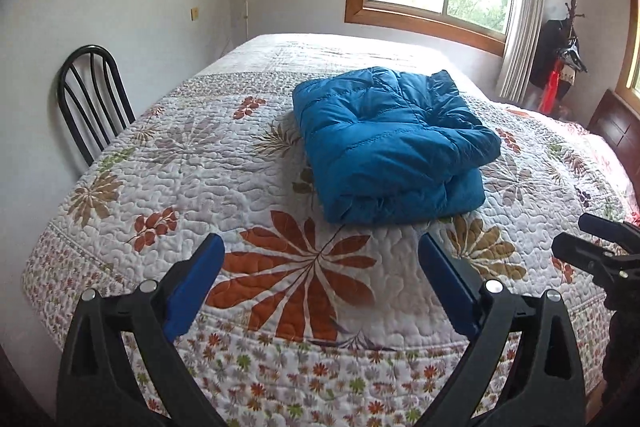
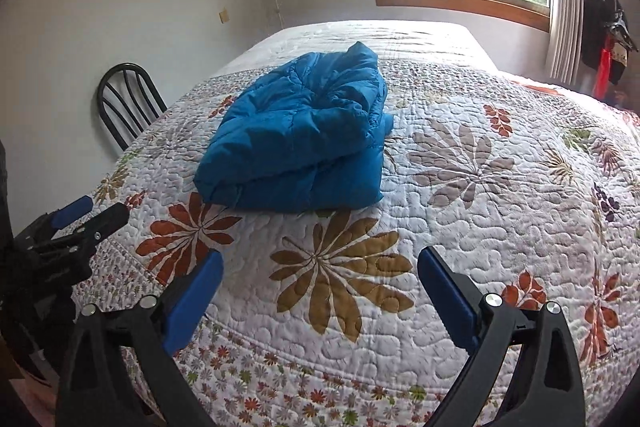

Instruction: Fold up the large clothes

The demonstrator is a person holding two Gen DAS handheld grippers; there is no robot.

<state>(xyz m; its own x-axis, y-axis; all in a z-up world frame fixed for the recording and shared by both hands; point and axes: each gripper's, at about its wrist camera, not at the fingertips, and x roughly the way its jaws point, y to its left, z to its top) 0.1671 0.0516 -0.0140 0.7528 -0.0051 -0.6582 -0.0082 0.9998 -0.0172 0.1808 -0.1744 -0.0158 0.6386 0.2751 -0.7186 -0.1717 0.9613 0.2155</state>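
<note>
Your folded blue quilted puffer jacket (image 1: pixel 390 147) lies on the white floral quilted bedspread (image 1: pixel 200 163), at twelve o'clock from both grippers. Your left gripper (image 1: pixel 320 281) and right gripper (image 2: pixel 320 287) both gape wide, holding nothing, clear of it.

Left tongs (image 1: pixel 320 259) and right tongs (image 2: pixel 320 267) both gape wide, empty, side by side, angled downward

free: quilt (image 1: pixel 240 155) around folded jacket (image 1: pixel 392 147) | obstacles: chair (image 1: pixel 92 99) at bed's left edge
</note>
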